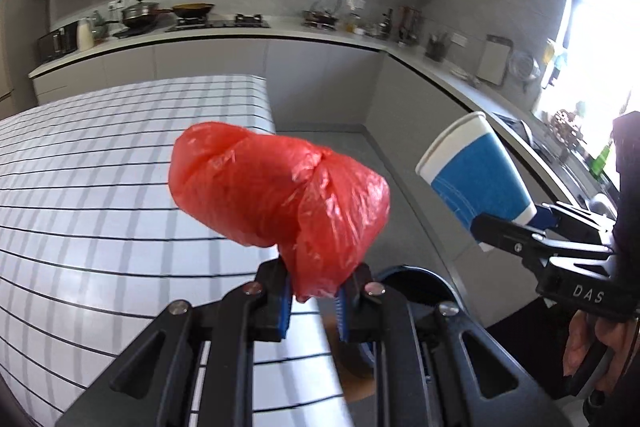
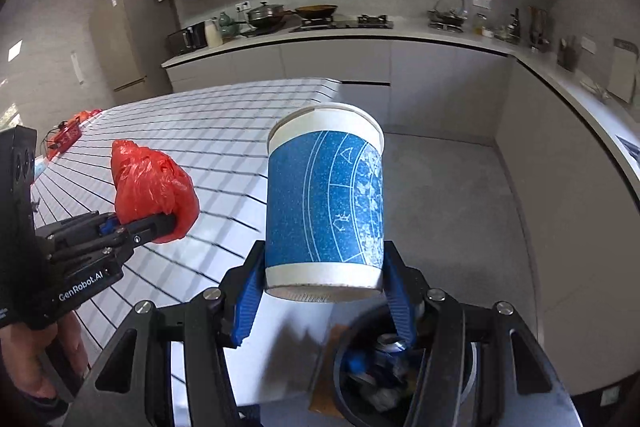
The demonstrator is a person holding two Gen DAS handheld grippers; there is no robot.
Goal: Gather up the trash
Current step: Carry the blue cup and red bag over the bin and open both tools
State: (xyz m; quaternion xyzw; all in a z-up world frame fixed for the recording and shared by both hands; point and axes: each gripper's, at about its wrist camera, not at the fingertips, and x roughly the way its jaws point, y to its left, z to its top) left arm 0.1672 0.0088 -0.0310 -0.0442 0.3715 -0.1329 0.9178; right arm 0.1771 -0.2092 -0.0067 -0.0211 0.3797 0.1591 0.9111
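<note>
Carrying trash w/ both grippers: left gripper (image 1: 314, 301) clenched on red bag (image 1: 280, 195), right gripper (image 2: 324, 301) grasping paper cup (image 2: 325, 203), both just above part-filled bin (image 2: 384, 379), neither dropped yet.

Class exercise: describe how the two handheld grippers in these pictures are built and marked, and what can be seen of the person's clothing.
Both the left gripper and the right gripper are black angular linkage frames with silver round pivot bolts and ribbed blue finger pads. White lettering reads "GenRobot.AI" on the left one, "DAS" on the right one. A dark sleeve shows at the picture's right edge.
</note>
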